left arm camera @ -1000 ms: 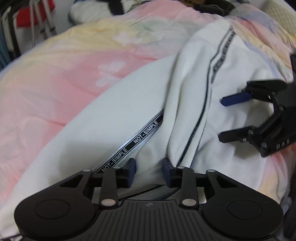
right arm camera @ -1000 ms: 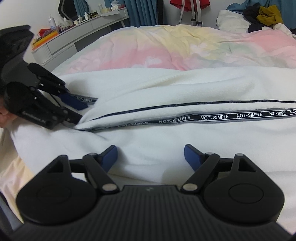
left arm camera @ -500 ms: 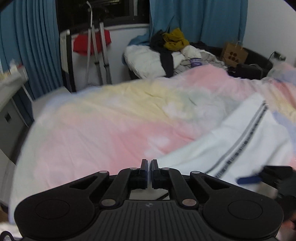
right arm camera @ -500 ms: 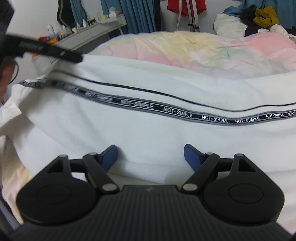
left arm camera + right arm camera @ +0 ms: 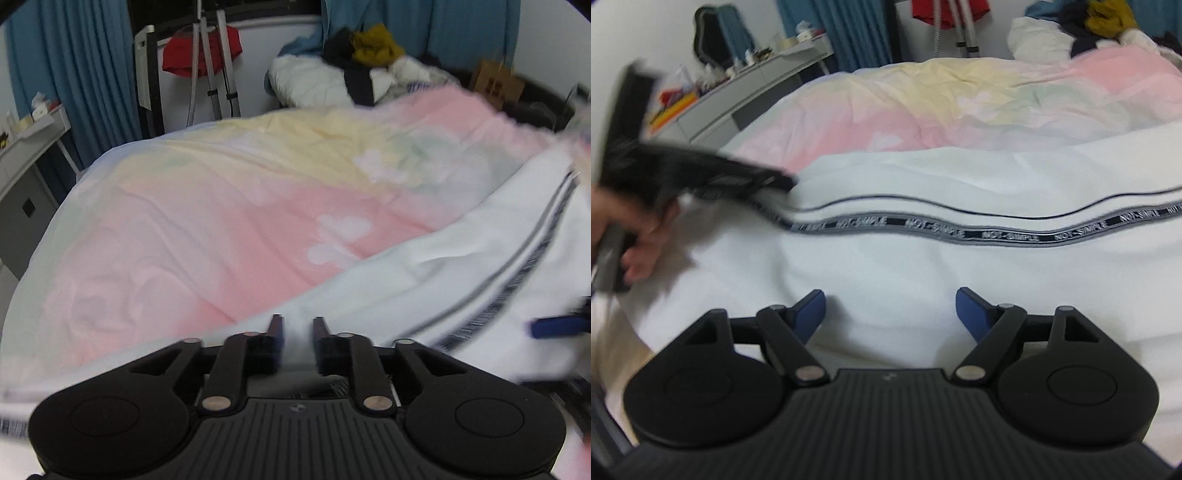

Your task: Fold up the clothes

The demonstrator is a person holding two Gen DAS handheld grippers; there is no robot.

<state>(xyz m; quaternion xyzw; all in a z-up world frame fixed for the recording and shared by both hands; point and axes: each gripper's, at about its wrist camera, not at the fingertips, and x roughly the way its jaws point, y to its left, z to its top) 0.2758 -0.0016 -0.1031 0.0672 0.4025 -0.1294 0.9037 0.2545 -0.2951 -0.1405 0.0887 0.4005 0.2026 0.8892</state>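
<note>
The left gripper pinches an edge of the white striped garment on the bed's near side; the right gripper gapes empty. Carrying that edge evenly should avoid wrinkles.

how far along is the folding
Early. Done: the white garment is spread across the bed, its striped band running flat. In hand: the left gripper has its fingers nearly closed with white cloth between them at the garment's edge; blur hides how firmly. The right gripper is open over the cloth, holding nothing. Left: no fold shows yet, so all folds remain.
</note>
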